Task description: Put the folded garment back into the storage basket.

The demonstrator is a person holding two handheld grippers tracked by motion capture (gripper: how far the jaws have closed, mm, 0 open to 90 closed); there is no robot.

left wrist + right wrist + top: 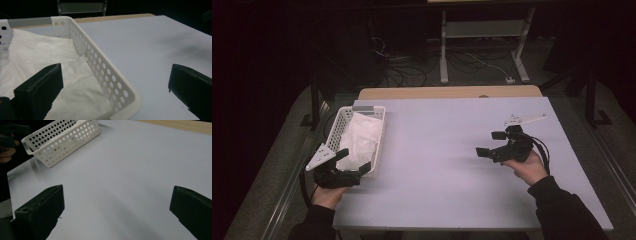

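Observation:
A white perforated basket (379, 131) stands at the table's left side, with crumpled white cloth (359, 140) inside it. My left gripper (353, 160) hovers open at the basket's near end; in the left gripper view its jaws straddle the basket's near right corner (130, 96), one over the cloth (50, 57), one over the table. My right gripper (492, 144) is open above the bare right half of the table, pointing left toward the basket (62, 141). Nothing is between either pair of jaws.
The table top (447, 145) is a pale lilac sheet over a wooden board whose edge (447, 92) shows at the back. Beyond it are a dark floor with cables (412, 70) and a white metal frame (482, 45).

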